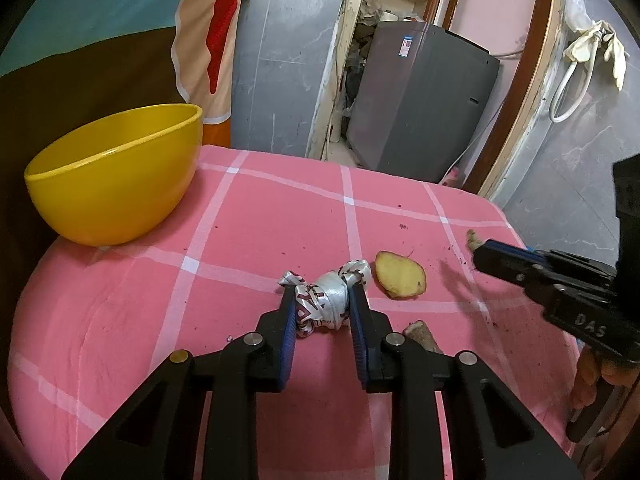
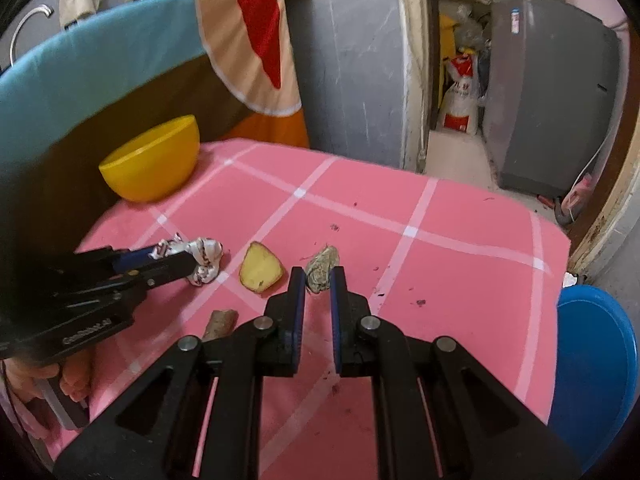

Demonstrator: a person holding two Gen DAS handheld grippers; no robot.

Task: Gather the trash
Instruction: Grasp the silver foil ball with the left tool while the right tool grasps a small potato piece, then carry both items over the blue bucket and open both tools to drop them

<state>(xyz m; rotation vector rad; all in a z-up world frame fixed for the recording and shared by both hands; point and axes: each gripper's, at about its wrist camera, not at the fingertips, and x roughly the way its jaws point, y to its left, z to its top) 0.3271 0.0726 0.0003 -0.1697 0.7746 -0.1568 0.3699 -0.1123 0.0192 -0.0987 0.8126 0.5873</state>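
Trash scattered on pink checked cloth [image 1: 256, 216]. Left gripper [image 1: 320, 300] straddles crumpled wrapper [image 1: 326, 296], jaws touching both sides, apparently gripping it. Right gripper [image 2: 317, 280] jaws parted around dry husk scrap [image 2: 322, 268], not pinched. Potato slice [image 1: 400, 274] between them. Yellow bowl [image 1: 116, 176] at far left, likely drop target.

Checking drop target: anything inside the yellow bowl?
The visible inner wall of the yellow bowl is bare in both views. Its near rim hides the bottom, so whatever lies there cannot be seen.
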